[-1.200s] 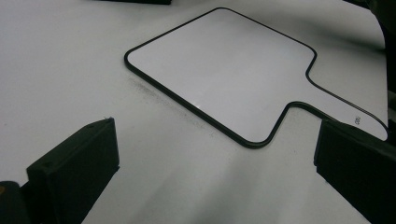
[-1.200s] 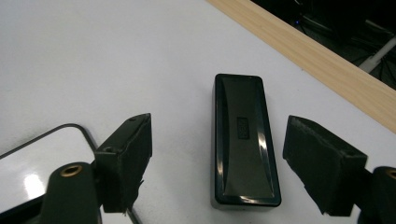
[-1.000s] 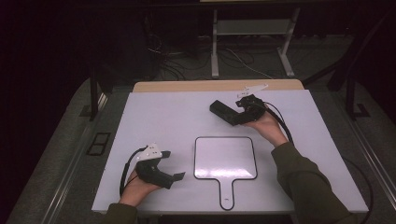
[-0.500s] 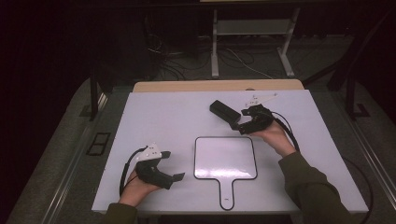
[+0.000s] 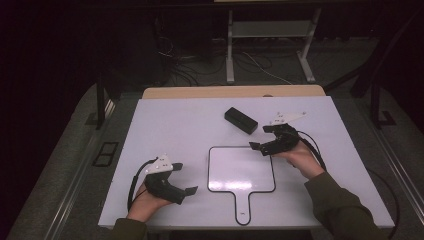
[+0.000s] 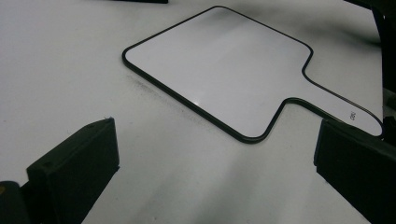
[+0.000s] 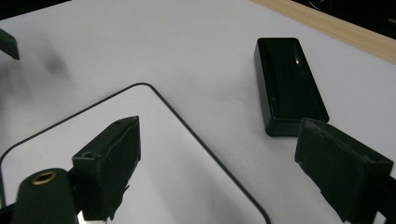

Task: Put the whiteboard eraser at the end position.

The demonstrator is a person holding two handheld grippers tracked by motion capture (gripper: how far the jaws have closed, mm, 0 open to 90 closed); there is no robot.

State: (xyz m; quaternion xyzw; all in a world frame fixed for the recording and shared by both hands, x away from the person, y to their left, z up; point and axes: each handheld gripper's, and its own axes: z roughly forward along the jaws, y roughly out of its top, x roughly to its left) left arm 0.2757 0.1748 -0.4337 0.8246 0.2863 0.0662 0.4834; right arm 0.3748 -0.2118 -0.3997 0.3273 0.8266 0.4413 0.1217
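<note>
A: Item one, the landmark?

B: Paddle-shaped whiteboard (image 5: 241, 169), white face, thin black edge, lying flat on the white worktop (image 5: 180, 125). Its short handle (image 5: 242, 207) points toward the person's edge of the worktop. The face is blank; a small printed mark sits at the handle's tip, too small to read.

A: Item two?

B: Black rectangular block (image 5: 241, 120), glossy, rounded corners, probably a board eraser. It lies flat on the worktop beyond the whiteboard's far right corner, near it but apart, set at an angle to the board's edges. In the right gripper view the same block (image 7: 288, 85) lies ahead of the fingers, touching neither.

A: Item three, the right gripper?

B: Right gripper (image 5: 261, 146), held in the person's right hand (image 5: 299, 156) at the whiteboard's far right corner, just over its edge. Its fingers (image 7: 112, 158) stand released, wide apart, with nothing between them; one hangs above the board's face, the other beside the block.

A: Item four, the left gripper?

B: Left gripper (image 5: 189, 192), held in the left hand (image 5: 145, 202), left of the whiteboard and apart from it, low over bare worktop. Fingers (image 6: 77, 163) released, wide apart, empty, with the board's handle ahead of them.

A: Anything else?

B: Olive sleeve (image 5: 345, 210) on the right forearm; a black cable (image 5: 135, 180) loops from the left gripper.
</note>
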